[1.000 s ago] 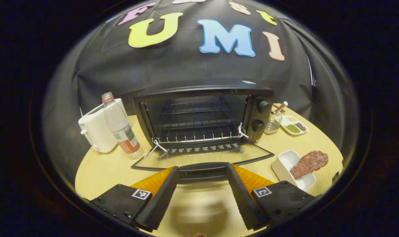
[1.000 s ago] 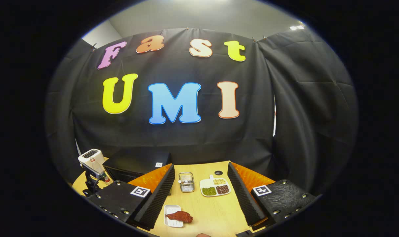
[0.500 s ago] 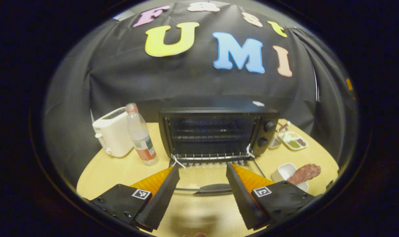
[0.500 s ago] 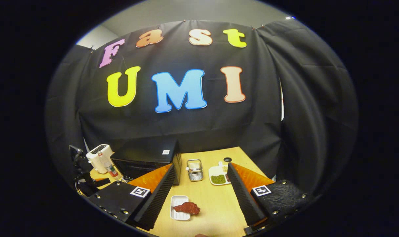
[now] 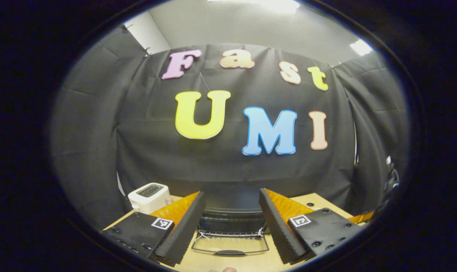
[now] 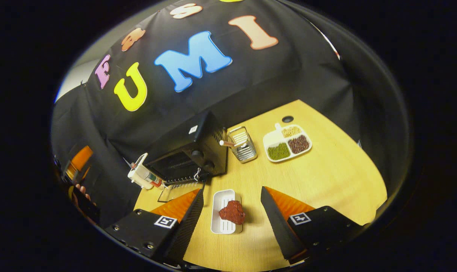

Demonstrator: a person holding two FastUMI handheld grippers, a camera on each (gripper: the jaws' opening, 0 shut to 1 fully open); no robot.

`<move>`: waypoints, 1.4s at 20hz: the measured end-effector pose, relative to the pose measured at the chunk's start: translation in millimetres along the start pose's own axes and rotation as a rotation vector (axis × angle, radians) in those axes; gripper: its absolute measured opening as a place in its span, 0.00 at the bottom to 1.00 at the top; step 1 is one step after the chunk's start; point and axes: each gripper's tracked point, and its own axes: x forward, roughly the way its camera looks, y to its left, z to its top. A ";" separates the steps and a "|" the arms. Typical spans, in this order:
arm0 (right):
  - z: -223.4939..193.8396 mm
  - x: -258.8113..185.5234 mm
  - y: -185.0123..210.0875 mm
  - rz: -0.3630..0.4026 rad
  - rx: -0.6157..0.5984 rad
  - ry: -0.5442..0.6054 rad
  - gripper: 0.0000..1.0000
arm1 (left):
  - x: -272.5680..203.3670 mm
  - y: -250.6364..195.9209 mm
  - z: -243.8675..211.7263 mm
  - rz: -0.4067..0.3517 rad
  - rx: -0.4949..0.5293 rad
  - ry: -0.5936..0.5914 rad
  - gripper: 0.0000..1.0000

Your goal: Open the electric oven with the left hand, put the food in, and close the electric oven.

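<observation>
The left gripper (image 5: 231, 226) has two wedge-shaped fingers with ribbed inner pads (image 5: 183, 230), each mounted on a black block studded with small round screws and bearing a square black-and-white marker. The right gripper (image 6: 232, 223) is built alike: ribbed pads (image 6: 186, 226), screwed black blocks, one square marker apiece.

The black oven (image 6: 186, 156) stands open, its glass door (image 6: 181, 190) laid flat on the table. Red meat (image 6: 232, 212) lies on a white tray (image 6: 220, 223) nearby.
</observation>
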 end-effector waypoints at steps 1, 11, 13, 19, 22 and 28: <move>-12.5 13.8 -9.2 0.009 0.018 0.038 0.93 | -5.3 -3.0 9.9 0.009 -0.006 -0.013 0.99; -85.2 70.3 -22.5 0.134 0.171 0.318 0.71 | -39.2 3.8 -12.0 0.109 0.025 0.056 1.00; -87.2 73.9 -19.8 0.164 0.193 0.326 0.71 | -44.6 4.6 -12.2 0.123 0.019 0.063 1.00; -80.1 80.7 -9.9 0.192 0.260 0.315 0.11 | -55.5 10.8 -11.4 0.164 0.006 0.068 1.00; -67.4 77.9 -6.1 0.210 0.283 0.297 0.11 | -55.0 11.0 -10.8 0.161 0.011 0.062 1.00; -27.6 49.4 29.8 0.303 0.411 0.195 0.11 | -25.9 5.4 -15.1 0.047 0.010 0.058 1.00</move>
